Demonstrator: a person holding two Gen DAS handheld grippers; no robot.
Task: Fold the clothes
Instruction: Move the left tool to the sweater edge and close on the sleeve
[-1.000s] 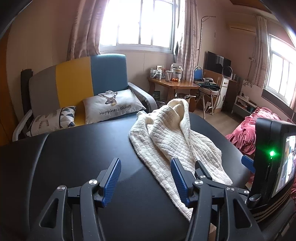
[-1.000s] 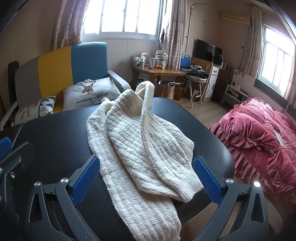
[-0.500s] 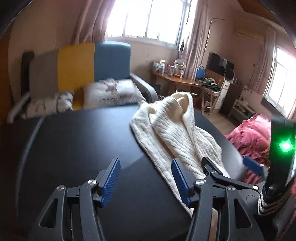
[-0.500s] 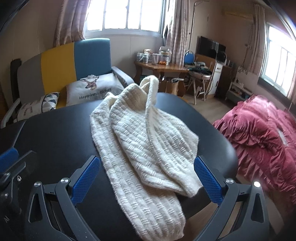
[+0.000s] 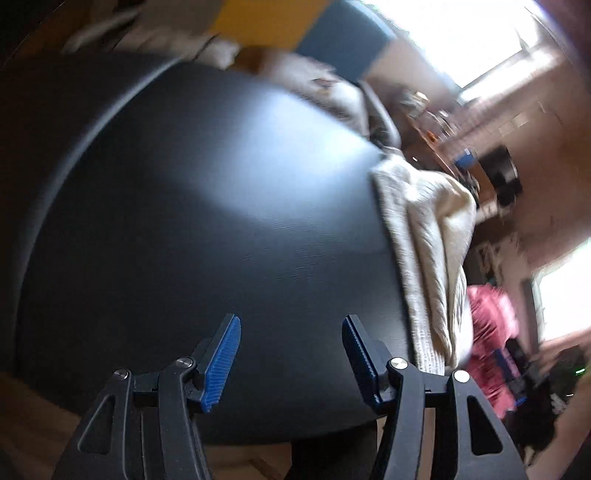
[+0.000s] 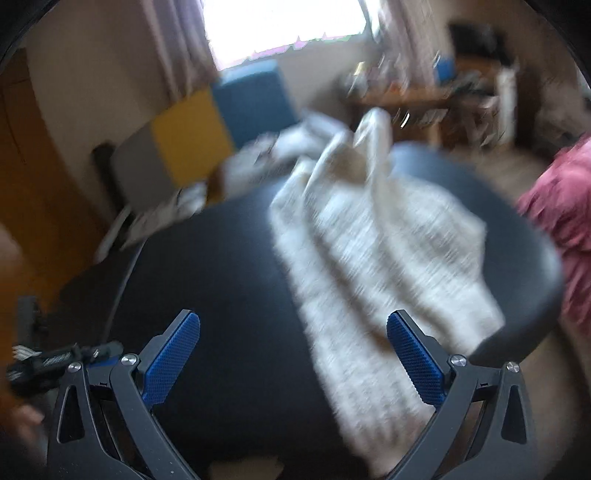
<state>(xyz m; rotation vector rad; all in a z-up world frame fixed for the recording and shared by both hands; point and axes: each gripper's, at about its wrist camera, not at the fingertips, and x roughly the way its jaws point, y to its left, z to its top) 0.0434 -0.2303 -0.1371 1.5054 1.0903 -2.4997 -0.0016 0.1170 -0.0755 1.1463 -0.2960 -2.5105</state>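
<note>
Blue ribbed pads at the bottom of both views. Left gripper point(image 5: 291, 354): jaws spread wide, nothing between them, over bare black tabletop point(image 5: 192, 229). Right gripper point(image 6: 293, 354): also spread wide and empty, jaws straddling the near strip of the garment without touching it, as far as the blur allows.

Both frames are heavily motion-smeared, left view also rolled, so detail is limited.

Task item: cream knit sweater point(image 6: 369, 251), crumpled in a long heap. In the right view it runs from lower centre-right up to the middle of the frame, near end draped over the table's front edge. In the left view the same sweater point(image 5: 428, 240) sits at right of frame, along the table's right side, well apart from the left jaws.

Handling, my read: chunky ribbed knit, soft, light to moderate weight, no stiffness, will sag and stretch if lifted from one point. Grippy texture, so slip from the pads is unlikely; snagging the knit is the bigger risk. Best holds look like the near hem edge or a corner, one gripper per side, pinching both layers. Can't tell where sleeves or collar are; needs spreading flat first.

Behind the table: yellow and blue sofa point(image 6: 221, 114), wooden side table point(image 6: 424, 96), pink bedding point(image 6: 565, 206) at right edge, bright window point(image 6: 284, 26) top.
</note>
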